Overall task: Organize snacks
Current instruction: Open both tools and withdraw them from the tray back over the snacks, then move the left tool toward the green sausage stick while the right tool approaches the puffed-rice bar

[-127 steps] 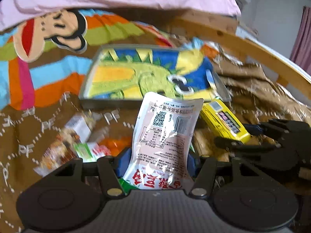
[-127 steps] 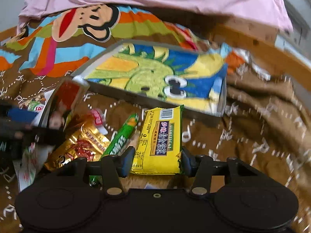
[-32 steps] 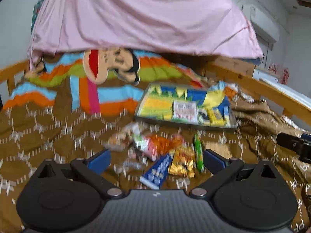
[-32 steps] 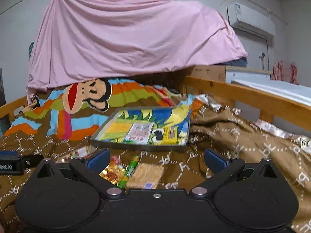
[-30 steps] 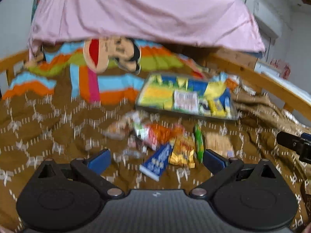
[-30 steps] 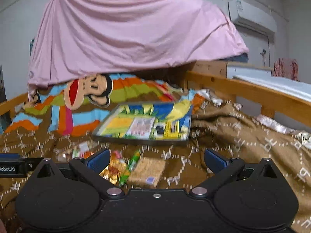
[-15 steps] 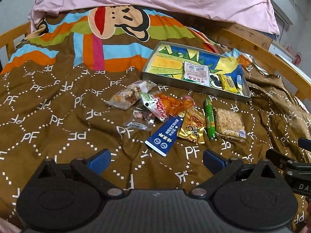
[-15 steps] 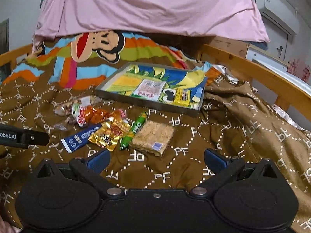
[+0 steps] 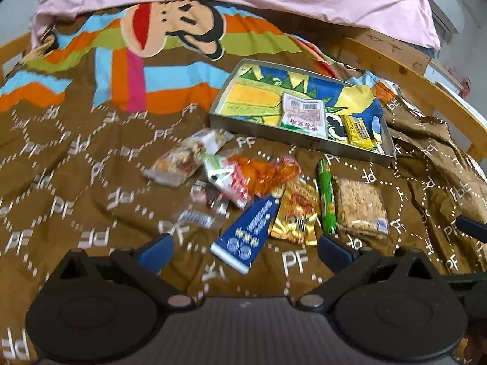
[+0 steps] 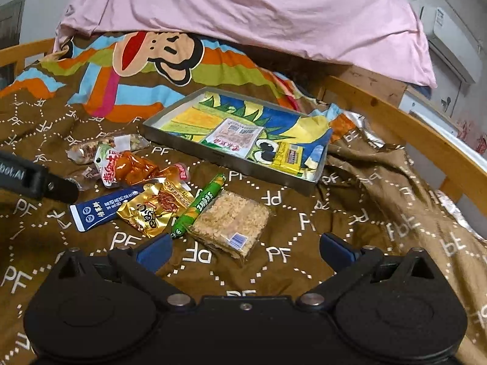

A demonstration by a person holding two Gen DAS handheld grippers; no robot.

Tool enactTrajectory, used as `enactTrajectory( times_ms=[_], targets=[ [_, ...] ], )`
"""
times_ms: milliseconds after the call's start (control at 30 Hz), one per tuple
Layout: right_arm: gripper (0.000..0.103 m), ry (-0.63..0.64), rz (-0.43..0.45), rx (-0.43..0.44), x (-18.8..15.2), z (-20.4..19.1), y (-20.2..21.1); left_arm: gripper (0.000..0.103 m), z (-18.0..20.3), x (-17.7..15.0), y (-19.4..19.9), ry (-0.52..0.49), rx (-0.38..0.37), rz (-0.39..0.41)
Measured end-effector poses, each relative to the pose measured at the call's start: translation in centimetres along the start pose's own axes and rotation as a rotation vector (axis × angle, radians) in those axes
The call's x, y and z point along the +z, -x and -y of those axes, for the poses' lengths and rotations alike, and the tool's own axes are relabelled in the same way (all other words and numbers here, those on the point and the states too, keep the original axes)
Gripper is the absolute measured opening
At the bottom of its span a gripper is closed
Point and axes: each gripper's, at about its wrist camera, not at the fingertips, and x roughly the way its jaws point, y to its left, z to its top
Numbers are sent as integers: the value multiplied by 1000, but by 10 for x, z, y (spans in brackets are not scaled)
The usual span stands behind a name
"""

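Note:
A metal tray (image 9: 268,127) (image 10: 170,138) with a dinosaur print holds a white-pink pouch (image 9: 303,117) (image 10: 236,136) and a yellow bar (image 9: 359,130) (image 10: 289,156). Loose snacks lie on the brown blanket in front of it: a blue packet (image 9: 246,234) (image 10: 103,208), a gold packet (image 9: 295,213) (image 10: 155,206), a green stick (image 9: 327,194) (image 10: 199,205), a rice crisp block (image 9: 360,208) (image 10: 232,222), an orange-red bag (image 9: 243,176) (image 10: 127,165) and a clear nut bag (image 9: 182,161) (image 10: 91,149). My left gripper (image 9: 243,248) is open and empty above the blue packet. My right gripper (image 10: 243,248) is open and empty above the rice crisp block.
A wooden bed rail (image 10: 411,127) runs along the right. A pink sheet (image 10: 243,6) hangs over the far end. The blanket bunches in folds (image 10: 395,188) right of the tray. The left gripper's body (image 10: 33,176) juts in at the right wrist view's left edge.
Both grippers, earlier shut on the pouch and the yellow bar, left them in the tray, opened and drew back. In the last half second both tipped down closer to the loose snacks.

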Motion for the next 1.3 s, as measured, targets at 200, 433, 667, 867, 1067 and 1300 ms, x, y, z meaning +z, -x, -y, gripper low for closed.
enactTrajectory(
  times_ms=[200,433,667,867,1067,1300],
  targets=[
    [102,30,-47,31,-1,-7,-25,103,11,21,-32,-30,-79,-16],
    [102,51,-42,1,-1,-9,-44,102,15,22,-66,-53,-117,-70],
    [102,66,-35,-50,-1,-11,-81,102,6,23,-76,-26,-90,-85],
    [102,67,-53,-6,-3,-23,-104,103,2,28,-74,-22,-99,-28],
    [102,69,-80,-72,-3,-26,-112,103,12,31,-82,-67,-153,27],
    [102,35,-169,-191,7,2,-101,102,27,30,-94,-155,-233,75]
  ],
)
